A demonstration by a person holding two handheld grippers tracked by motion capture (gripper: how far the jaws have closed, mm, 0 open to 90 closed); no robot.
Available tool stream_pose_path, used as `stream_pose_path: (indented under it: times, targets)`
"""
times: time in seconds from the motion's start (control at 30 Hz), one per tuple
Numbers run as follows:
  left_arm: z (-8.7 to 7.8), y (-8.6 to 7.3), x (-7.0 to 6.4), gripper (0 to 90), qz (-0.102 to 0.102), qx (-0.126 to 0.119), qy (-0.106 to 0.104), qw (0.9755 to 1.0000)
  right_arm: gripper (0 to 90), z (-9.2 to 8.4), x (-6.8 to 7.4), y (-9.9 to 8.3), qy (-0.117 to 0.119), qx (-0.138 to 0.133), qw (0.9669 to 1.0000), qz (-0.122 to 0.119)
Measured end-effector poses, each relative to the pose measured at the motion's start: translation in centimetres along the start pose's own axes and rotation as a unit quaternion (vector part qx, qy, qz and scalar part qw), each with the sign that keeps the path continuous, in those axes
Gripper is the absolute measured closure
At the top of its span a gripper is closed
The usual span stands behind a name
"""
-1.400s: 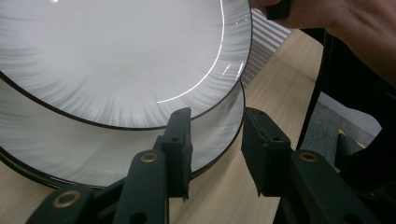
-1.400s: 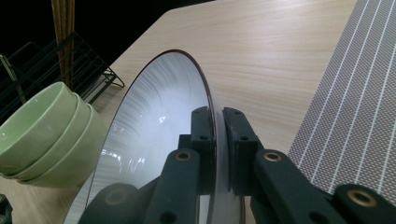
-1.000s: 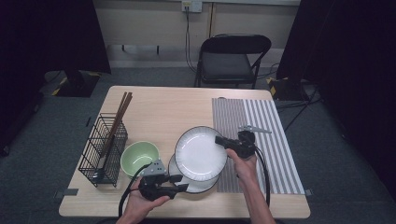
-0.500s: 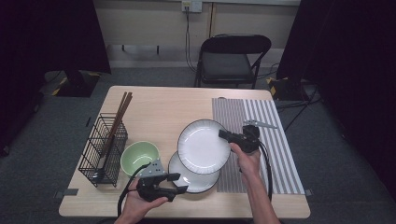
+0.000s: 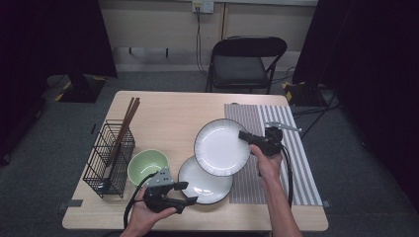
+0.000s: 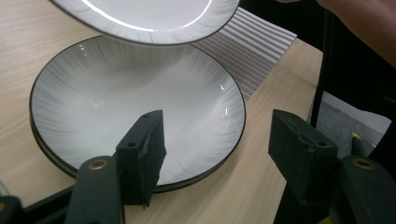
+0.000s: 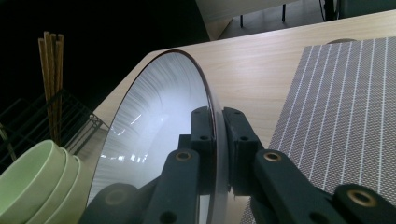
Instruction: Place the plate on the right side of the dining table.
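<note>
My right gripper [image 5: 245,137] is shut on the right rim of a white, dark-edged plate [image 5: 221,146] and holds it tilted above the table. In the right gripper view both pads clamp that rim [image 7: 217,135], with the plate [image 7: 159,121] almost edge-on. Partly under it, a like plate [image 5: 205,186] lies flat on the wood; the left gripper view shows it [image 6: 135,102] on top of another. My left gripper [image 5: 185,192] is open at that stack's near edge. Its jaws [image 6: 219,140] have just been opening, and no pad presses the rim.
A grey striped placemat [image 5: 276,153] covers the table's right side. Green bowls [image 5: 147,166] sit left of the plates, beside a black wire rack [image 5: 109,158] holding chopsticks [image 5: 127,121]. A black chair [image 5: 244,64] stands beyond the far edge.
The right gripper has raised the plate and carried it right, towards the mat, uncovering more of the lower plate. The left gripper's jaws have spread wider, and that hand stayed put.
</note>
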State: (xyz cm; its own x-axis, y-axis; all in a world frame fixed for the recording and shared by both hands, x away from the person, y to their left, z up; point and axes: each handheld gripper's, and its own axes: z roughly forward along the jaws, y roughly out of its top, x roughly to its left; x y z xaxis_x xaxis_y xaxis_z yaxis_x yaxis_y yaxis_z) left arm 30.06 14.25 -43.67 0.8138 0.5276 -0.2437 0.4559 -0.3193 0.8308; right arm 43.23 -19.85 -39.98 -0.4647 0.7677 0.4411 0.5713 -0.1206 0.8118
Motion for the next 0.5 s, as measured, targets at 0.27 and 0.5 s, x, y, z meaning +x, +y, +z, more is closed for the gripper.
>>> stream_pose_path:
  times: [0.27,0.5]
  targets:
    - [0.0,-0.1,0.1,34.8,0.002,0.003,0.003,1.0,83.6,-0.5,-1.2,0.7,-0.014,-0.011,0.9997,0.014]
    - [0.1,-0.2,0.0,35.2,0.003,0.006,0.004,1.0,83.6,-1.3,-2.5,1.9,-0.039,-0.023,0.9988,0.017]
